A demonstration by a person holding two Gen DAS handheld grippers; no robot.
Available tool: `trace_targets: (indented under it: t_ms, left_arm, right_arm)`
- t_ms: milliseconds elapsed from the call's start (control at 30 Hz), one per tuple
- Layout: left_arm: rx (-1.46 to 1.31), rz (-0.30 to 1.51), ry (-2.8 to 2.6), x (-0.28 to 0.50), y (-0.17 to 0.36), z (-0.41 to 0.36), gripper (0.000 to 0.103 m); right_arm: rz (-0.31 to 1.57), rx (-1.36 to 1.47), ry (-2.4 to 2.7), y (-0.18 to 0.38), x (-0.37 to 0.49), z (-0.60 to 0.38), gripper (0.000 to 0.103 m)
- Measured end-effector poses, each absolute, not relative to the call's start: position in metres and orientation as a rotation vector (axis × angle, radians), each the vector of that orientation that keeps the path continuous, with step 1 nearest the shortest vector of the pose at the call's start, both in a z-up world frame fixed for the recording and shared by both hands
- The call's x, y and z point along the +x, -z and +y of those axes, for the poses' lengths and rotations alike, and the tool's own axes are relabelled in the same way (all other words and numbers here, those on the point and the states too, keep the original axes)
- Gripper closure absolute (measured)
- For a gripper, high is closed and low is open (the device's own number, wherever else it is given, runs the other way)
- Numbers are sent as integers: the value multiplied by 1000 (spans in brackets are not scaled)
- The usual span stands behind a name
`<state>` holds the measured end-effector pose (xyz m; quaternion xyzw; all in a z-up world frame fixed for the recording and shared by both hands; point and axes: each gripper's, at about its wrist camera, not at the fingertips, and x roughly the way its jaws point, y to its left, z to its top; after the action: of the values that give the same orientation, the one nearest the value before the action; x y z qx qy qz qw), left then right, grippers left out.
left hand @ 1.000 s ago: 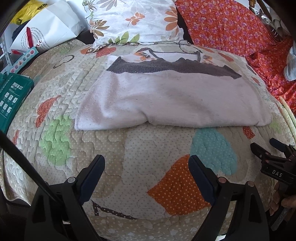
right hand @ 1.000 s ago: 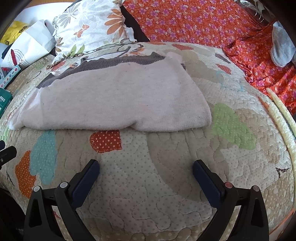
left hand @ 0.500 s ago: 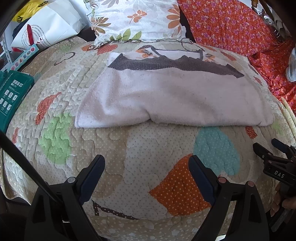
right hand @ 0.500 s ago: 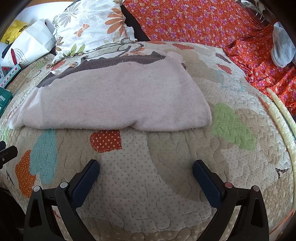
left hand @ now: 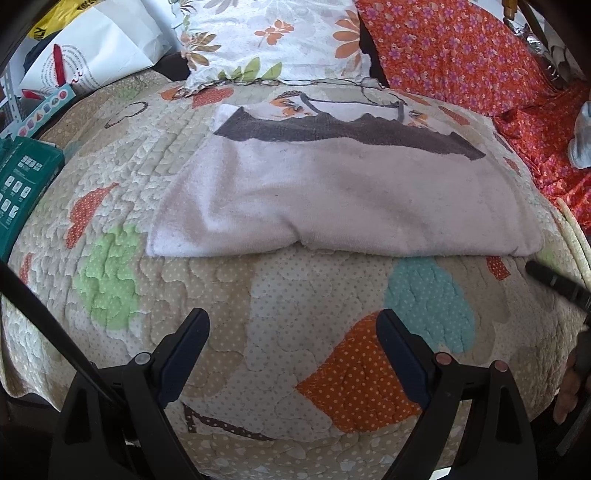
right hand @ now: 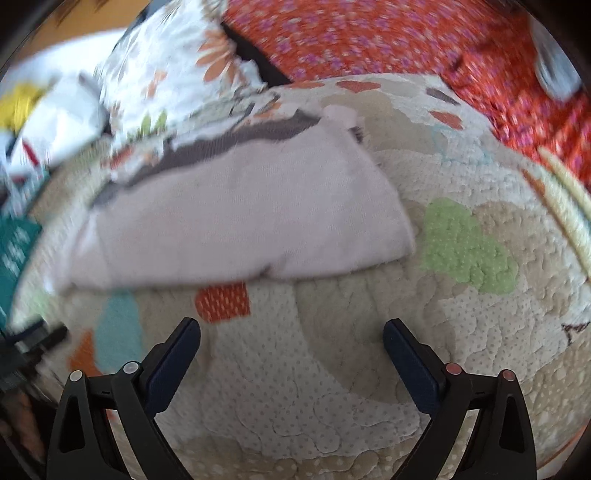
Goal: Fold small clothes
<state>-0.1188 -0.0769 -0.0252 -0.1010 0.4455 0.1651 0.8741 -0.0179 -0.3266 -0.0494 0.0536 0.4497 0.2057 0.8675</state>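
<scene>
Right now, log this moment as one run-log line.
garment: pale pink folded knit cloth flat on patchwork quilt | left gripper: open, empty | right gripper: open, empty | contact: none

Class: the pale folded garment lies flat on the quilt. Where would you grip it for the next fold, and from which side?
Probably the pale garment's near right corner, approached from the quilt side with the open right gripper: that corner lies flat, free and nearest; the far edge abuts the floral pillow.
</scene>
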Motion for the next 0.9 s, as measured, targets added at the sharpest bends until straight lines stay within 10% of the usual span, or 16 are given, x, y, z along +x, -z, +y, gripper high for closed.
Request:
trace_targets:
  t_ms: [900]
  left_arm:
    - [213, 850, 148, 37, 16, -284, 30]
  right_arm:
    - [1140, 315, -679, 55, 186, -348, 19]
